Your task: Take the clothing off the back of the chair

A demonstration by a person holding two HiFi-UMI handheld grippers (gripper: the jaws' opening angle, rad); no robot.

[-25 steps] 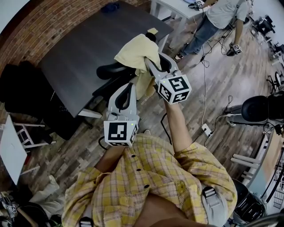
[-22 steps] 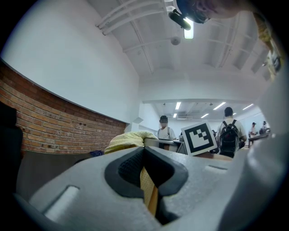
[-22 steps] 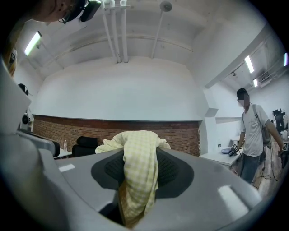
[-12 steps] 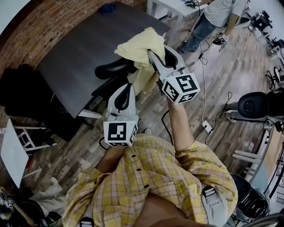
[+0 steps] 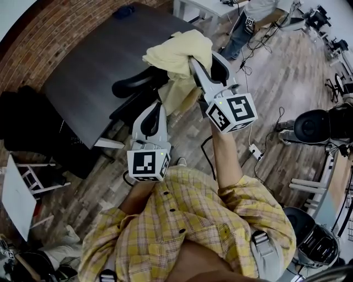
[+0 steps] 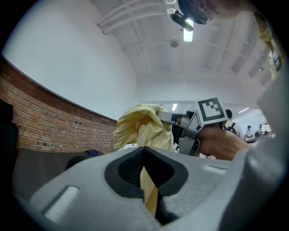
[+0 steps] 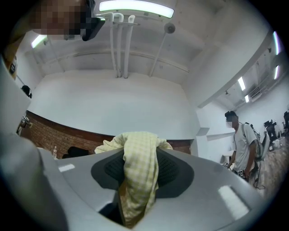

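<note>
A pale yellow checked garment (image 5: 177, 50) hangs bunched in the air above the black chair (image 5: 132, 85), its lower end trailing down beside the chair's back. My right gripper (image 5: 194, 61) is shut on its upper bunch; in the right gripper view the cloth (image 7: 139, 167) fills the gap between the jaws. My left gripper (image 5: 160, 108) sits lower and nearer, shut on a hanging strip of the same garment (image 6: 149, 191). The left gripper view also shows the bunch of cloth (image 6: 142, 124) and the right gripper (image 6: 168, 117) up ahead.
A dark table (image 5: 83, 60) stands behind the chair against a brick wall (image 5: 49, 27). Another person (image 5: 251, 16) stands at the far right. An office chair (image 5: 317, 126) and a power strip with cables (image 5: 255, 151) are on the wooden floor at right. A white stool (image 5: 22, 182) is at left.
My right gripper has risen and moved away with the garment, lifting the bunch higher above the chair. The left gripper has stayed where it was.
</note>
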